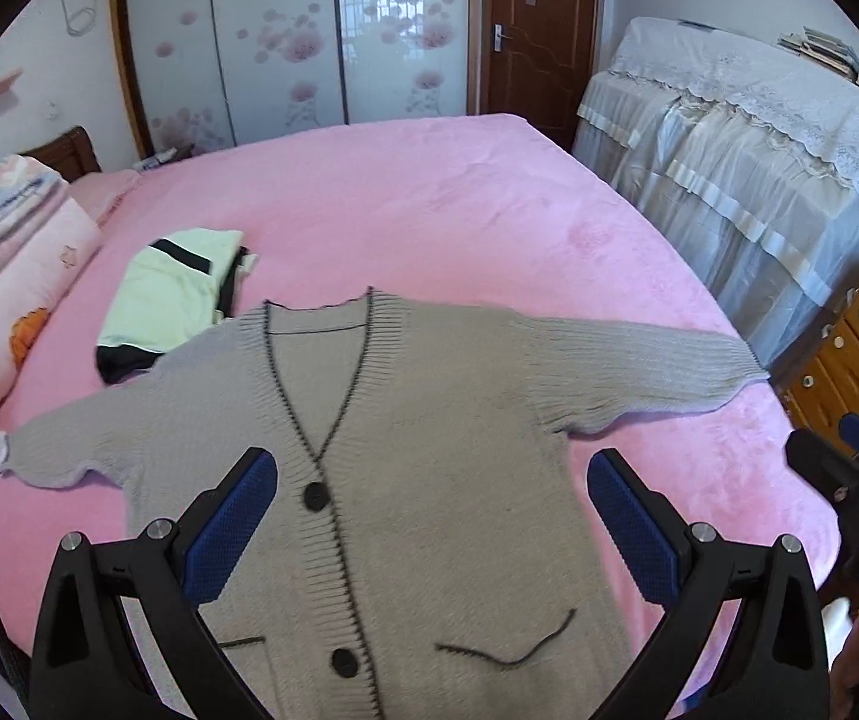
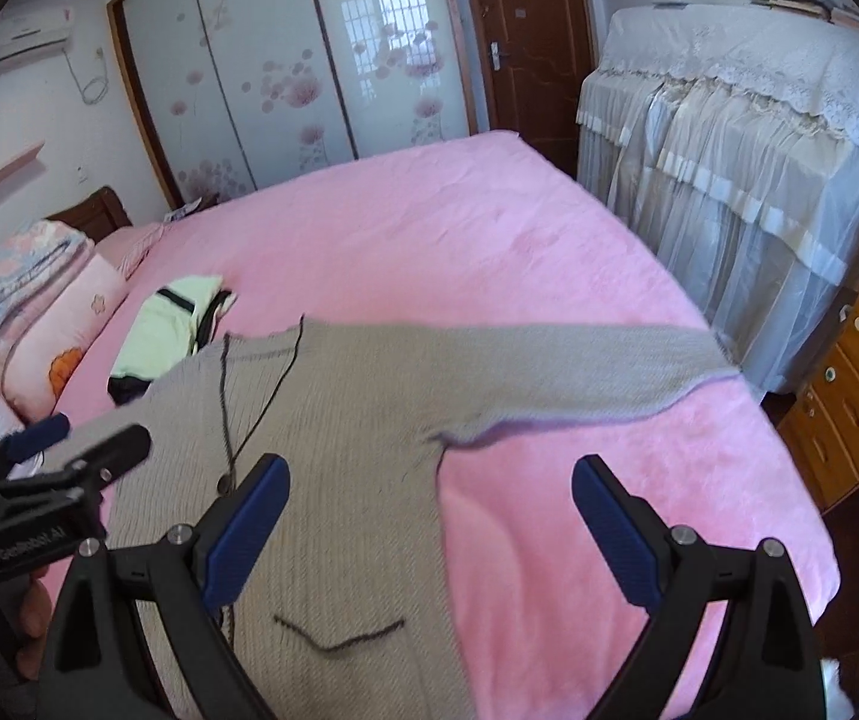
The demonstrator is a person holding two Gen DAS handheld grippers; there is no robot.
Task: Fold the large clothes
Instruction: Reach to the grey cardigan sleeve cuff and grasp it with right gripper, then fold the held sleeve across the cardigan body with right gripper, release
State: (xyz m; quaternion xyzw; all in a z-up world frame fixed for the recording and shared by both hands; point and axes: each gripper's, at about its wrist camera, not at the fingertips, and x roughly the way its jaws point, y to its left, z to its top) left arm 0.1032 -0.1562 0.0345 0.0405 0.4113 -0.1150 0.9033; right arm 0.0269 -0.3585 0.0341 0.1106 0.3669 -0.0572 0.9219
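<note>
A grey knit cardigan (image 1: 429,450) with dark trim and black buttons lies flat, face up, on the pink bed (image 1: 405,204), both sleeves spread out sideways. My left gripper (image 1: 432,480) is open and empty, held above the cardigan's chest. My right gripper (image 2: 429,489) is open and empty above the cardigan's (image 2: 333,420) right side edge, below the right sleeve (image 2: 579,372). The right gripper shows at the right edge of the left wrist view (image 1: 849,480); the left gripper shows at the left of the right wrist view (image 2: 63,456).
A folded pale green and black garment (image 1: 171,294) lies on the bed beyond the left shoulder. Pillows and folded bedding (image 1: 15,258) sit at the left. A lace-covered piece of furniture (image 1: 753,180) and wooden drawers (image 1: 849,360) stand to the right of the bed.
</note>
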